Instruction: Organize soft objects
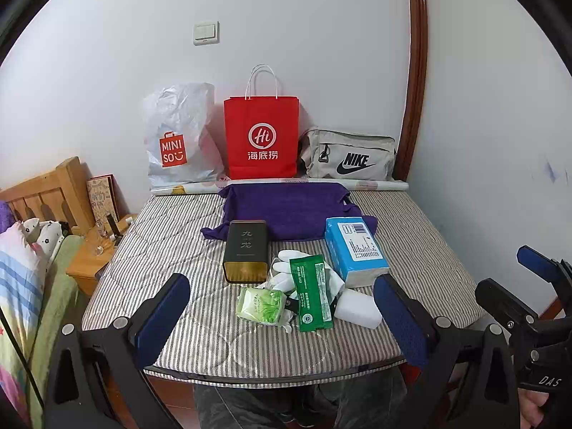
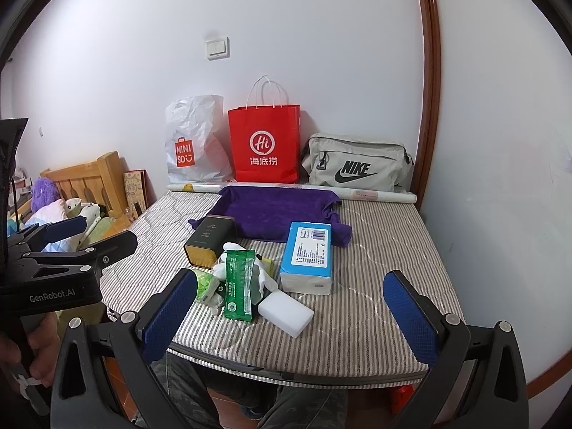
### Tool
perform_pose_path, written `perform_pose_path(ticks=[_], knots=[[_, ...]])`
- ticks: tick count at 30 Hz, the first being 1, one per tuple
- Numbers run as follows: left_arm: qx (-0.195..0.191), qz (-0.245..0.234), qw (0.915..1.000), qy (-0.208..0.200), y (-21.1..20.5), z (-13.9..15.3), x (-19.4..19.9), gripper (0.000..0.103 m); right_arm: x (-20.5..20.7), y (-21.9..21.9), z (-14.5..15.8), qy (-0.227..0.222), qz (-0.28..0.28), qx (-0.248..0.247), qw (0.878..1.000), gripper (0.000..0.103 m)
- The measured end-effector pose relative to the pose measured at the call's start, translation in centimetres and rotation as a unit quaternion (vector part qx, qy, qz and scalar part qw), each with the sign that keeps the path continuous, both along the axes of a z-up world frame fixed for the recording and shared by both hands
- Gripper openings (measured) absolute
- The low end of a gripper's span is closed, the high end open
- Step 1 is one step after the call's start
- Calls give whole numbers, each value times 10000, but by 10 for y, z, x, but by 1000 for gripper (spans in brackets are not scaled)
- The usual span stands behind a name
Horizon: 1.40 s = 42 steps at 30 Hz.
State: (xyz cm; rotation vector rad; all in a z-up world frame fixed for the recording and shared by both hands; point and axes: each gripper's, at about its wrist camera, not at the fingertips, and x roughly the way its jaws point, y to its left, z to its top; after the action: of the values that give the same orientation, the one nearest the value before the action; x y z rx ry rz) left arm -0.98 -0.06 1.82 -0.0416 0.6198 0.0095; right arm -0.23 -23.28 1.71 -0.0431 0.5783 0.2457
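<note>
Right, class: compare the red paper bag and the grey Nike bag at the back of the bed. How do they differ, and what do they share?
The red paper bag stands tall and upright; the grey Nike bag lies low and wide. The red paper bag has thin white loop handles and white lettering under a round logo; the grey Nike bag has a zip and a black logo. Both stand against the white wall, behind the purple cloth.

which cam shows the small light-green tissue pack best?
Left wrist view: the tissue pack lies in the open, its whole printed top visible beside the green sachet. In the right wrist view only a sliver of it shows, cut off by that gripper's left finger and the sachet.
</note>
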Motion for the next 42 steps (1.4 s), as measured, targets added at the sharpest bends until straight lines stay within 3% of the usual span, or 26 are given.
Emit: perform_pose_path(ticks=[14,21,40,42], knots=[[31,-7,10000,20,2,1,-2,103,0,3,1,-13,65,-15,10000,102],[-57,37,9999,130,25,-12,13,103,10,4,-15,96,129,-24,9999,102],[-361,-207,9932,1088,50,-133,94,99,88,11,-130,1054,623,-98,9924,102],[-529,-267,9919,1127,55,-143,98,99,97,14,-143,1197,673,-155,9904,102]])
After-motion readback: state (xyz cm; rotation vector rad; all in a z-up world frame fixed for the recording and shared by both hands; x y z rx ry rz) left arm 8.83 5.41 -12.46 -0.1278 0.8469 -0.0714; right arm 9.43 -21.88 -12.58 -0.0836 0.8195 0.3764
